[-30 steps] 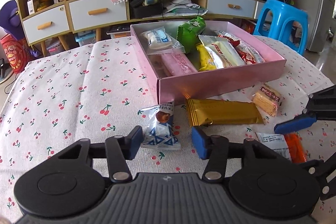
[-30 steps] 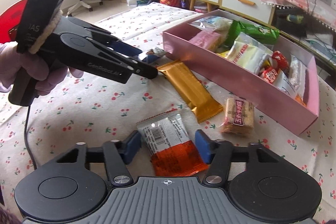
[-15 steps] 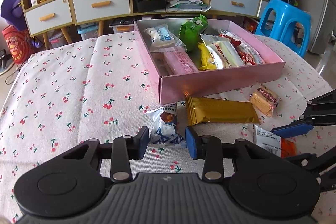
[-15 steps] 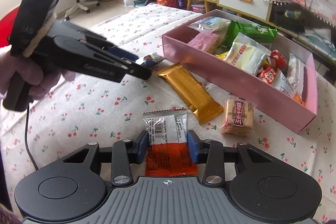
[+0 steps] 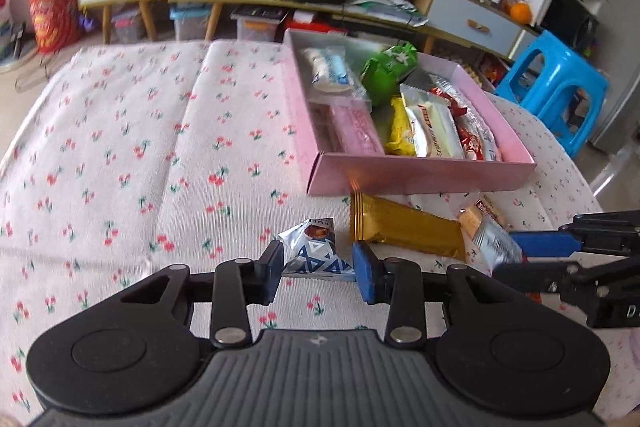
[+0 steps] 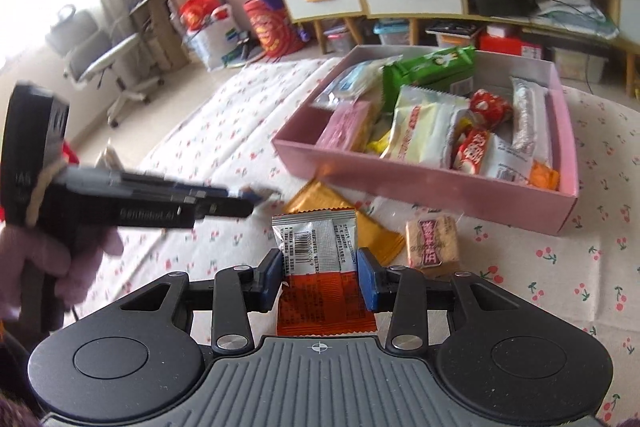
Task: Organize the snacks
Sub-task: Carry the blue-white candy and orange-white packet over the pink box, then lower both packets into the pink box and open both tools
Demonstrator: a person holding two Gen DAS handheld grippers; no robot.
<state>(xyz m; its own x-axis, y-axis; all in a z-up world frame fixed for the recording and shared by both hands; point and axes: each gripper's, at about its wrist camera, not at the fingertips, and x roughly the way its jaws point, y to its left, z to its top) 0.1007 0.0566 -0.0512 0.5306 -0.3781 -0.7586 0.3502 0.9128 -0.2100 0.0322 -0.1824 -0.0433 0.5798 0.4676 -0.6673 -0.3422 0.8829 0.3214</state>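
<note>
Left gripper (image 5: 316, 271) clamped on a small silver-and-blue foil snack packet (image 5: 314, 247), blue pads pressing its two sides, jaws having just drawn in around it. Packet over the cherry-print tablecloth (image 5: 120, 155), near the front left corner of the shallow pink cardboard box (image 5: 420, 179). Right gripper (image 6: 318, 275) likewise closed on a flat silver-and-orange sachet with a barcode (image 6: 320, 267), pads tight against both edges, jaws having just narrowed onto it; sachet tilted up off the cloth, barcode end pointing toward the box. Left of it, in the right wrist view, a gloved hand (image 6: 44, 259) wrapped around the left gripper's black handle. On the cloth just in front of the box's near wall: a long gold foil bar (image 5: 404, 227), one end almost touching the wall, and beside it a square clear-wrapped biscuit pack with red print (image 6: 432, 245). Inside the box, crowded together: a green pouch (image 5: 388, 67), a pink wrapped bar (image 5: 358, 131), a white-and-blue packet (image 5: 328, 71), a yellow packet (image 5: 398, 129), a cream-coloured packet (image 5: 432, 131) and red-and-white sweets (image 6: 474, 149).
</note>
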